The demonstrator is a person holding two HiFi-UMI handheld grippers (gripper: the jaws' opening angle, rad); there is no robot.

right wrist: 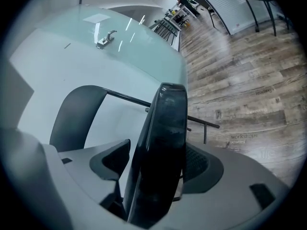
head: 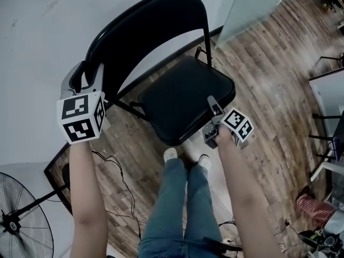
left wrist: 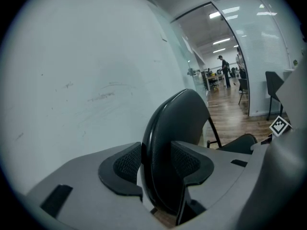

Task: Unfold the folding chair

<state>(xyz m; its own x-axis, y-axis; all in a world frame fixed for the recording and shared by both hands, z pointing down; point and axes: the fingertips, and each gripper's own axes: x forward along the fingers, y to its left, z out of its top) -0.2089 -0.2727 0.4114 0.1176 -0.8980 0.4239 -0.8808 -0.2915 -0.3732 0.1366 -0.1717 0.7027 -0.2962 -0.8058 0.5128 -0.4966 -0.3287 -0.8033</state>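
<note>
One black folding chair (head: 161,63) is standing on the wood floor (head: 269,63) close to a white wall (head: 37,26), right in front of the person's feet. Its seat (head: 185,98) is lying out in front of the curved backrest (head: 145,20).

Both grippers are holding it. The left gripper (head: 87,74) is pinching the left side edge of the backrest. In the left gripper view the dark rim is sitting between the two textured pads (left wrist: 125,164), and both pads are pressing on it. The right gripper (head: 214,107) is pinching the front right edge of the seat. In the right gripper view the thick padded edge is filling the gap between the jaws, which are standing fairly wide and clamping it from both sides.

Bare forearms are reaching up from the bottom of the head view to the two grippers. Legs in jeans (head: 183,214) and light shoes (head: 170,155) are showing just below the seat's front edge. Thin cables (head: 115,181) are trailing over the floor beside the left arm. A fan (head: 21,224) is standing in the lower left corner, and a pale glass panel (head: 252,4) is rising behind the chair at the upper right.
</note>
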